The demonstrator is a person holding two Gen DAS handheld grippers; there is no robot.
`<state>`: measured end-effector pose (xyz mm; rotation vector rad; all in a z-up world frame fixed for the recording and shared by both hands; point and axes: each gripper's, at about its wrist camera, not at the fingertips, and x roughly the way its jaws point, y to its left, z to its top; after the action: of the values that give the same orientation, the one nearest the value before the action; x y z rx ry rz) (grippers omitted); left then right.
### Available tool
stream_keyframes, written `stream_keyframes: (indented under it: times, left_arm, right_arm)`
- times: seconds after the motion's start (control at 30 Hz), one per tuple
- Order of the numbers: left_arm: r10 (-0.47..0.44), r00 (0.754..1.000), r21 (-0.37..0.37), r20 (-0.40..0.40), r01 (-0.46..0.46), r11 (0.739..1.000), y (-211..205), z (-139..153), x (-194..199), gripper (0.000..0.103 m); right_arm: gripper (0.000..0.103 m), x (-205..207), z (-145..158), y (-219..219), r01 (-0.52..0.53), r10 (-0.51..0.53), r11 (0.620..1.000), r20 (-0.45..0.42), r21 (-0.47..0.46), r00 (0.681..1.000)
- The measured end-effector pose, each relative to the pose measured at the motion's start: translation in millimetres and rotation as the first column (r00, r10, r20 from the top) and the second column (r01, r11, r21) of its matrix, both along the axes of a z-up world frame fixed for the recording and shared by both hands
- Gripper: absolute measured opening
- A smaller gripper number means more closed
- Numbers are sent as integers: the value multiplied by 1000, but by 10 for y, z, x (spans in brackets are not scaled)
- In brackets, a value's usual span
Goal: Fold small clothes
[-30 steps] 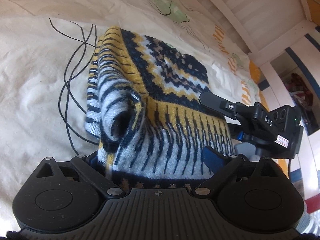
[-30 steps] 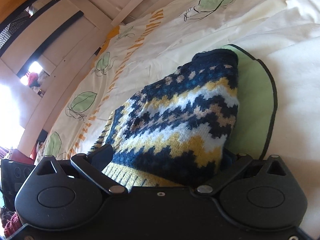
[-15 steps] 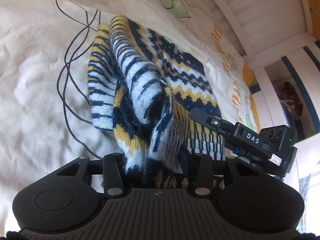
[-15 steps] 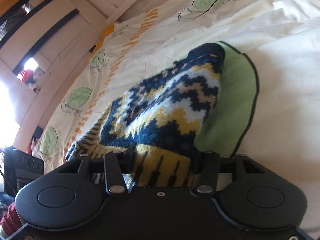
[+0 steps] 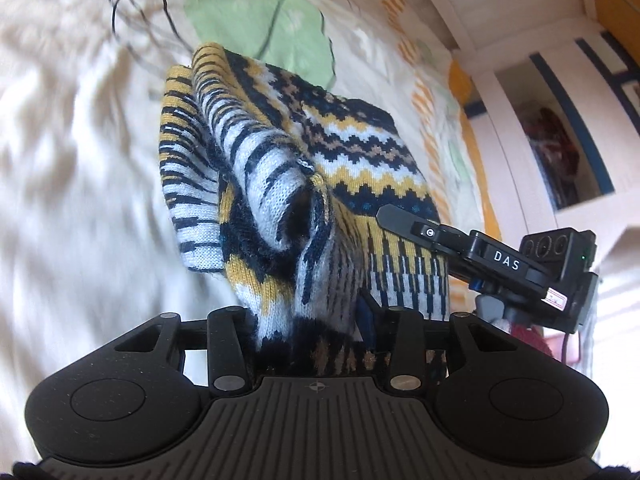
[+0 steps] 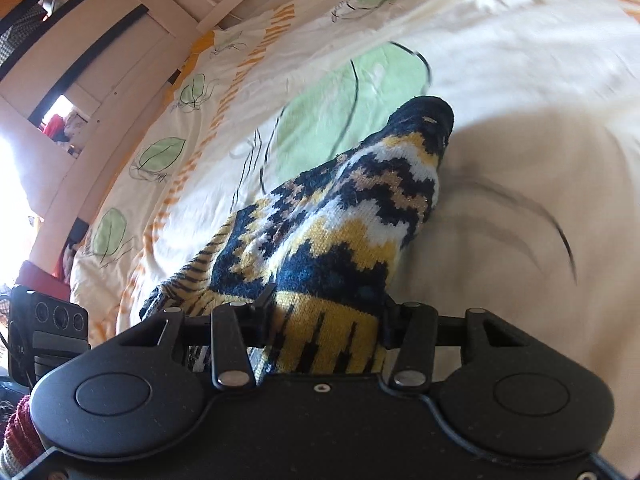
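You are holding a small knitted sweater (image 5: 320, 184), patterned in navy, mustard yellow, white and tan zigzags and stripes, lifted off a cream bedspread (image 5: 72, 160) printed with green leaves and thin black line drawings. Your left gripper (image 5: 312, 320) has its jaws closed tight on a bunched edge of the sweater, the striped knit rising from between them in loose folds with a sleeve opening gaping toward the camera. Your right gripper (image 6: 324, 320) is likewise clamped on the sweater's yellow and black striped hem (image 6: 320, 340), and from that view the sweater (image 6: 352, 216) stretches away to a dark navy tip. In the left wrist view your right gripper (image 5: 400, 220) shows to the right of the sweater, its black finger pressed against the knit and its body marked with the letters DAS. A large green leaf print (image 6: 348, 112) lies on the bedspread (image 6: 540, 80) just behind the sweater. Beyond the bedspread runs a white wooden bed frame (image 6: 132, 28). The bedspread looks blurred
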<state>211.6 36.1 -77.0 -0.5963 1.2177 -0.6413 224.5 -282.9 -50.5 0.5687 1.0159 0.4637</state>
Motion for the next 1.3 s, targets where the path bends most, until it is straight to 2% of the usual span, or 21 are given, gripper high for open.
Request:
stream_keyframes:
  times: [0.17, 0.33, 0.43, 0.53, 0.67, 0.8, 0.87, 0.9, 1.0, 1.13, 1.27, 1.3]
  left_arm:
    - [-22, 1000, 47, 1, 22, 999, -81, -41, -422, 40]
    - [42, 998, 141, 39, -47, 989, 0, -52, -591, 42]
    - [65, 993, 200, 96, -83, 976, 3, 87, -720, 42]
    - [40, 979, 276, 201, -96, 956, -35, 317, -912, 42]
    - [5, 937, 316, 348, -123, 941, -143, 684, -1186, 42]
    - [-46, 873, 323, 486, -131, 937, -295, 1003, -1313, 46]
    - [-68, 838, 325, 542, -134, 936, -409, 1076, -1309, 54]
    - [-72, 830, 328, 553, -138, 934, -457, 1086, -1271, 57]
    - [-27, 811, 299, 585, -184, 936, -526, 998, -1144, 57]
    - [24, 810, 343, 586, -275, 898, -584, 700, -887, 57]
    - [44, 843, 422, 536, -312, 851, -467, 337, -772, 57]
    - [53, 855, 430, 517, -312, 847, -421, 253, -765, 59]
  right_arm:
    - [63, -365, -29, -21, 13, -13, 998, 6, -54, 1000]
    - [80, -628, -47, -29, 41, -38, 993, 36, -112, 999]
    - [84, -780, -66, -34, 53, -46, 989, 51, -136, 998]
    - [85, -870, -44, -63, 76, -69, 990, 60, -118, 996]
    - [86, -1023, 22, -104, 93, -79, 988, 110, -125, 991]
    - [95, -1128, 135, -107, 117, -88, 983, 190, -144, 978]
    - [95, -1160, 169, -83, 126, -87, 978, 222, -167, 971]
    - [95, -1168, 184, -69, 130, -85, 975, 237, -182, 968]
    - [100, -1208, 204, -43, 135, -72, 967, 274, -216, 959]
    - [102, -1230, 219, 4, 141, -53, 953, 310, -267, 949]
    - [102, -1201, 247, -3, 158, -57, 946, 333, -285, 941]
    - [102, -1179, 255, -3, 164, -59, 943, 340, -289, 939]
